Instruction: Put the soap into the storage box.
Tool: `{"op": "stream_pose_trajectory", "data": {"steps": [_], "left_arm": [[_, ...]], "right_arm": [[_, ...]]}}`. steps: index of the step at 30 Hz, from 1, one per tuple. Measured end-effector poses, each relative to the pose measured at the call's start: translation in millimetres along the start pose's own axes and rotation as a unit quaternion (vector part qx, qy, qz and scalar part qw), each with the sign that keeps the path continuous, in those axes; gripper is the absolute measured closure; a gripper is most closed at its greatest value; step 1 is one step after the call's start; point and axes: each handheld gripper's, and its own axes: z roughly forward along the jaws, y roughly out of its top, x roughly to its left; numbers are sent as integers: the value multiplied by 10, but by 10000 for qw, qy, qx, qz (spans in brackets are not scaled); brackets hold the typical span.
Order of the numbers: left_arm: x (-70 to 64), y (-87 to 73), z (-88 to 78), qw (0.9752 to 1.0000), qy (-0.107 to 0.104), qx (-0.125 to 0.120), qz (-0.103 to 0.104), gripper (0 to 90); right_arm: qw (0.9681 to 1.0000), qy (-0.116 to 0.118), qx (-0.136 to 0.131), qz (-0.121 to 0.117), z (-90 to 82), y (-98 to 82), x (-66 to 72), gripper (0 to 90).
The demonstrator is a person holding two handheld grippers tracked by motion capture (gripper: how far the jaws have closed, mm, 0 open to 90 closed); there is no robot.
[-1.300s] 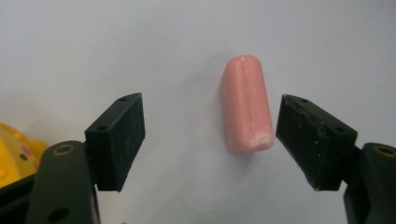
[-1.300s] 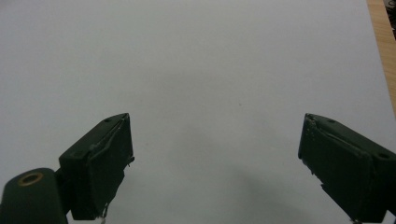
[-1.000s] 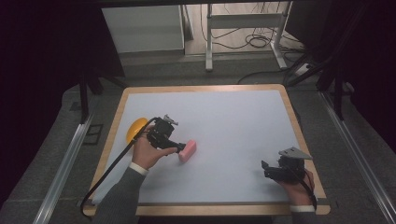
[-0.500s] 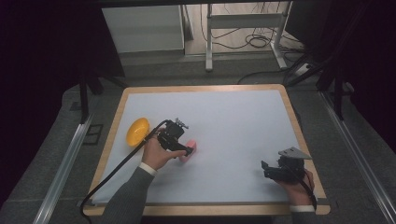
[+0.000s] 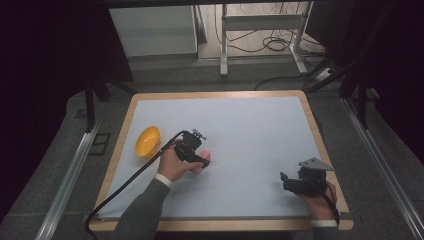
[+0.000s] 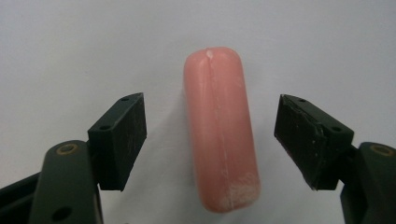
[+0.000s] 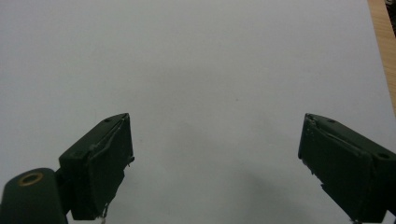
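Left gripper [image 6: 211, 140] straddling pink sausage [image 6: 220, 130], jaws apart, just been closing, not touching; next: squeeze and lift; right gripper [image 7: 215, 163] apart, idle.

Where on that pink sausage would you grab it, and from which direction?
Around its middle, coming down from above. The pink sausage lies flat on the table, long and rounded, so its two long sides are the narrow span to pinch. The left gripper already straddles it that way, jaws just beginning to close, pads clear of both sides.
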Motion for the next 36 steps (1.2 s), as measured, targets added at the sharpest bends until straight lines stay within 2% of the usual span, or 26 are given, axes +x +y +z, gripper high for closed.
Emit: {"op": "stream_pose_trajectory", "data": {"steps": [7,19,32,36], "left_arm": [[-27,-2,66,10000,47,-14,6,296],[-53,-14,186,9999,82,101,-3,418],[-70,-26,208,9998,180,87,-20,592],[-68,-27,203,9998,185,95,-12,599]], "right_arm": [[10000,-25,0,25,-3,-3,-15,98],[10000,-24,-13,-1,-7,-5,-19,98],[9999,-23,-96,-37,-12,-2,-11,98],[10000,-26,-79,-24,-10,-8,-21,98]]}}
